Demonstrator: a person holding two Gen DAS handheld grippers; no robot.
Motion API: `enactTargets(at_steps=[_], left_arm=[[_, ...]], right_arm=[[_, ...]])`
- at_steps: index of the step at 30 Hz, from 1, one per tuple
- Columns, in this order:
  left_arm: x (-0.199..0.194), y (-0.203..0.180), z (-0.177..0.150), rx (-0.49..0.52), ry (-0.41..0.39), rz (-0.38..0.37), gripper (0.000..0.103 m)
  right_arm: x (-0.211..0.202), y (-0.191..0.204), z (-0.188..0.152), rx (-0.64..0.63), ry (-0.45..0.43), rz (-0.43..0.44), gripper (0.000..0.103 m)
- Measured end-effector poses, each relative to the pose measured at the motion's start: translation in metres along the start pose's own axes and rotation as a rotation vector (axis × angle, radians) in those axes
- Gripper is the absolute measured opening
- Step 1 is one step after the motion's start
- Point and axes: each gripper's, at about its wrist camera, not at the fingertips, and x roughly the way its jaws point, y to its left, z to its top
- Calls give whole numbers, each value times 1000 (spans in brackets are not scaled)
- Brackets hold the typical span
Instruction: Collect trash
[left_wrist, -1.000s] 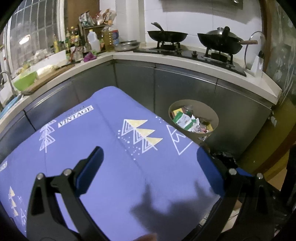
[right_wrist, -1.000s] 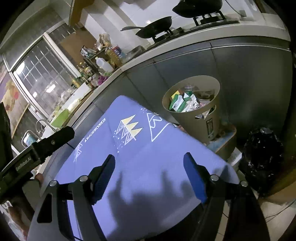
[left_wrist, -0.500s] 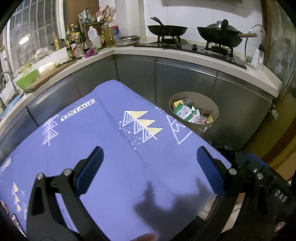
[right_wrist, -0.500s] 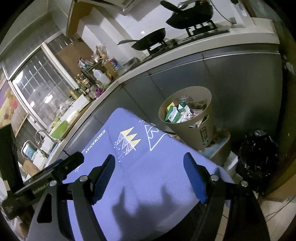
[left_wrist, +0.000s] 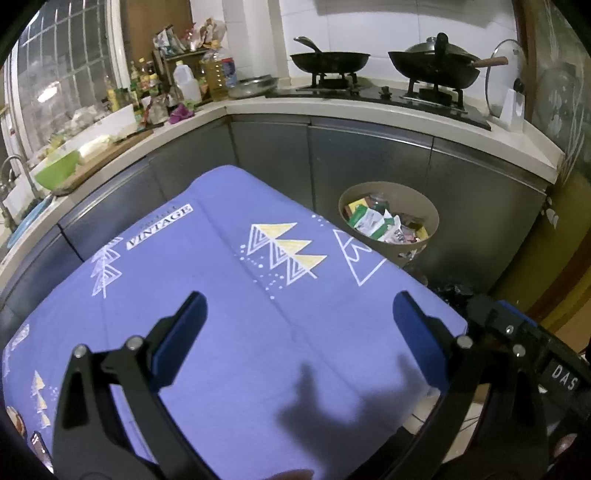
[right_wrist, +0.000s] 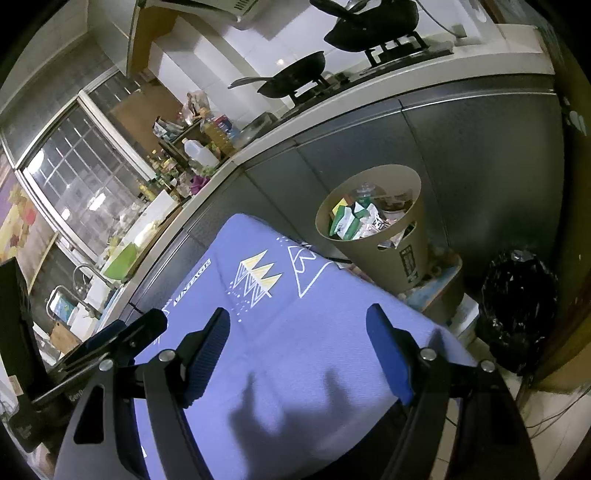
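Blue-padded left gripper (left_wrist: 295, 317) and right gripper (right_wrist: 297, 332) spread wide, empty, above purple cloth (left_wrist: 229, 280). Trash piled in tan bin (right_wrist: 410, 254) beyond cloth, against cabinets (left_wrist: 369, 155).

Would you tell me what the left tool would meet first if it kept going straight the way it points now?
Most likely the purple patterned tablecloth: the open, empty left tool tilts down toward it, though depth is uncertain.
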Motion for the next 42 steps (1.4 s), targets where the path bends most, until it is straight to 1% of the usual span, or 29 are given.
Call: enactTargets(at_steps=[6, 14, 31, 42], left_arm=[[1, 2, -2, -7, 5, 3, 97], [3, 5, -5, -10, 9, 26, 97], [6, 12, -8, -23, 23, 29, 97], [3, 13, -9, -21, -4, 32, 97]], right_arm=[[0, 0, 0, 2, 1, 1, 72], [0, 1, -1, -6, -6, -1, 72], [4, 6, -7, -9, 4, -1, 72], [4, 6, -7, -9, 6, -1, 72]])
